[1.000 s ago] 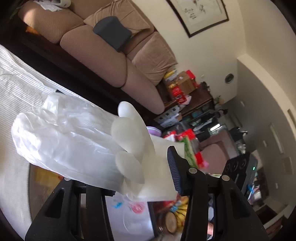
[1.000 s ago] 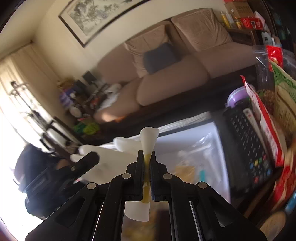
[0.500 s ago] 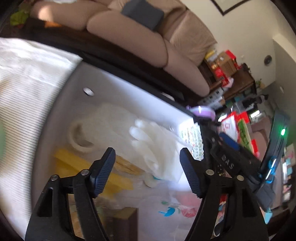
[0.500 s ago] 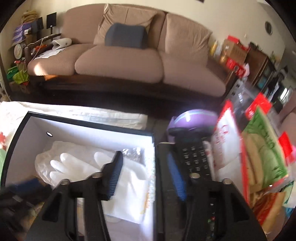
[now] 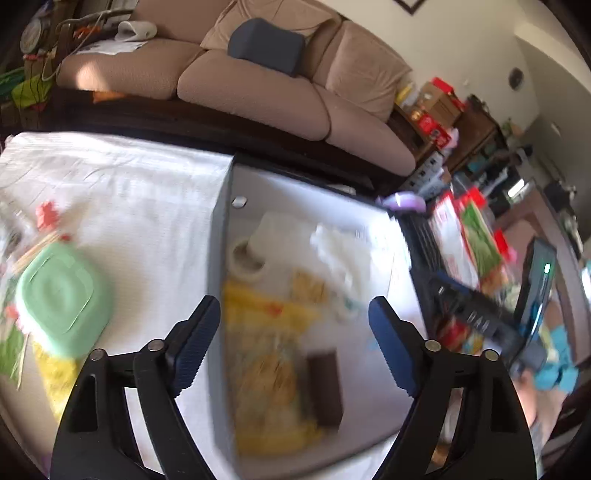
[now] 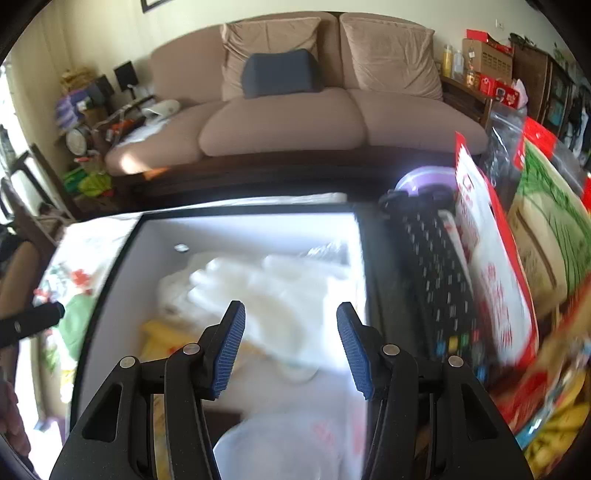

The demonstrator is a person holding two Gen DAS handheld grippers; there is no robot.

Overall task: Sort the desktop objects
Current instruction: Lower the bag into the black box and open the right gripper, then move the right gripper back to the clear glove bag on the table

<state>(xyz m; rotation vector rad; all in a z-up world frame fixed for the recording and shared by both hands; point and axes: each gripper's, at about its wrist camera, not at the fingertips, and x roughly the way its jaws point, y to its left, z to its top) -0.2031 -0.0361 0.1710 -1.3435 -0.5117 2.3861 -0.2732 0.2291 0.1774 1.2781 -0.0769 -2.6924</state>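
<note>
While the left wrist view blurs, the left gripper (image 5: 293, 343) hangs with jaws spread, having just been opening, nothing between them, above the white open-topped storage box (image 5: 295, 184). A pale translucent rubber glove (image 5: 343, 254) lies inside, beside a tape roll (image 5: 245, 262); a green square lid (image 5: 62, 295) rests on the white cloth (image 5: 129, 192).

From the right wrist, the right gripper (image 6: 290, 345) stands parted and empty over the glove (image 6: 266, 291); a black keyboard (image 6: 439, 280) sits just beside the box (image 6: 258, 225).

A home living room — a big tan sofa (image 6: 314, 110) with cushions, a framed picture (image 6: 155, 4) on the wall.
</note>
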